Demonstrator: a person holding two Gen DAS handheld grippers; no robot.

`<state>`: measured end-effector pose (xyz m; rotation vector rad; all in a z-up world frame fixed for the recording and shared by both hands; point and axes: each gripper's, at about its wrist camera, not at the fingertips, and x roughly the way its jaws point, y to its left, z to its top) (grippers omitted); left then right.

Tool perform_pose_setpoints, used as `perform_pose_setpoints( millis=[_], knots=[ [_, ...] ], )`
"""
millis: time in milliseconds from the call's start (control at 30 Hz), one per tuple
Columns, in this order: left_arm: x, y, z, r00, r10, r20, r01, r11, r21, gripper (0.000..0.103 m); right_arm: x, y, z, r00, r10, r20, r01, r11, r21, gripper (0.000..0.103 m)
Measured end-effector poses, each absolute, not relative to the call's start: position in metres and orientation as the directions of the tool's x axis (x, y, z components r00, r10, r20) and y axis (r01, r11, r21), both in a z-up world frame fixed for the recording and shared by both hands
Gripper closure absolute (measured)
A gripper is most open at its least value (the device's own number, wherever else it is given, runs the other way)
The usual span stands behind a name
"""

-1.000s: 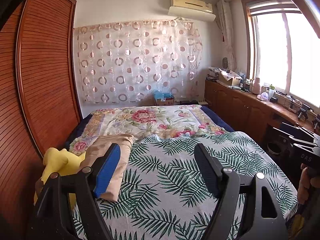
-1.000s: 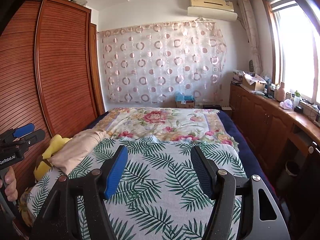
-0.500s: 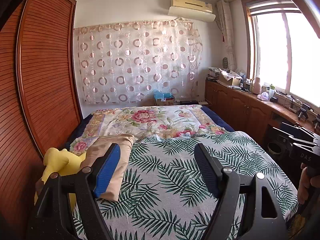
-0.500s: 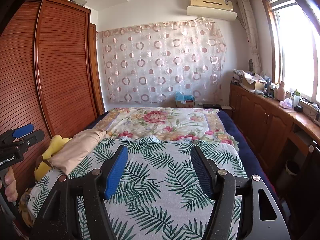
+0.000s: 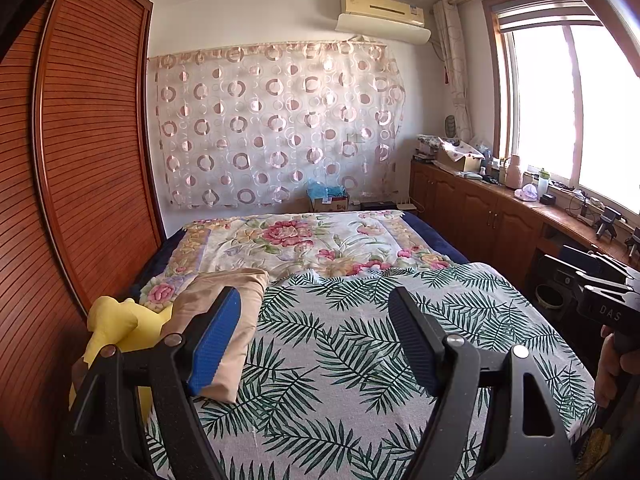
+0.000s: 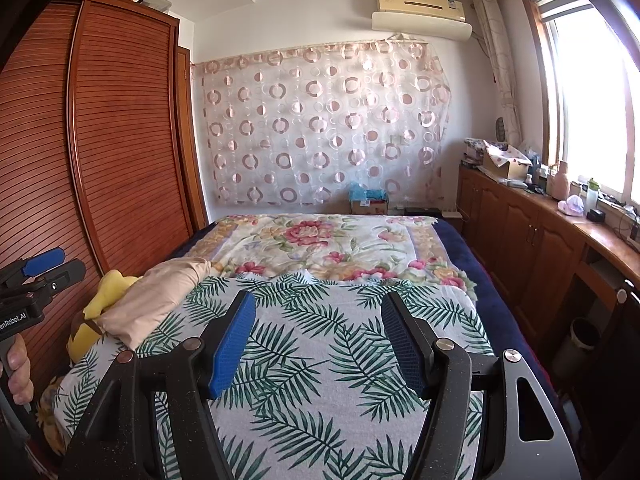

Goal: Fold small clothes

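A beige folded garment lies at the left side of the bed, on the edge of a palm-leaf sheet. My left gripper hovers open over that sheet, its left finger in front of the garment and nothing between the pads. In the right wrist view the same garment sits left of my right gripper, which is also open and empty above the sheet. A yellow soft item lies beside the garment; I cannot tell if it is clothing or a toy.
A floral quilt covers the far half of the bed. A slatted wooden wardrobe runs close along the left. Low wooden cabinets with clutter stand under the window on the right. A bin sits on the floor there.
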<state>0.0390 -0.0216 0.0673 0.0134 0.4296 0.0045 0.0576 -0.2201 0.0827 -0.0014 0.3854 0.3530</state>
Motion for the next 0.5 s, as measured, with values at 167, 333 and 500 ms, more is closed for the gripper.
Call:
perform_pose_setpoints(
  millis=[167, 333, 500],
  knots=[
    [0.0388, -0.0219, 0.0667, 0.909, 0.006, -0.416, -0.001, 1.000, 0.014, 0.026, 0.0570, -0.2195, 0.0827, 0.867, 0.338, -0.367, -0.338, 0.939, 0.065, 0.036],
    [0.0388, -0.0222, 0.0662, 0.909, 0.008, -0.416, -0.002, 1.000, 0.015, 0.026, 0.0573, -0.2191, 0.0827, 0.867, 0.336, -0.367, -0.336, 0.939, 0.066, 0.036],
    [0.0387, -0.0223, 0.0656, 0.909, 0.008, -0.416, -0.002, 1.000, 0.015, 0.026, 0.0577, -0.2192, 0.0831, 0.868, 0.336, -0.367, -0.336, 0.940, 0.065, 0.036]
  ],
)
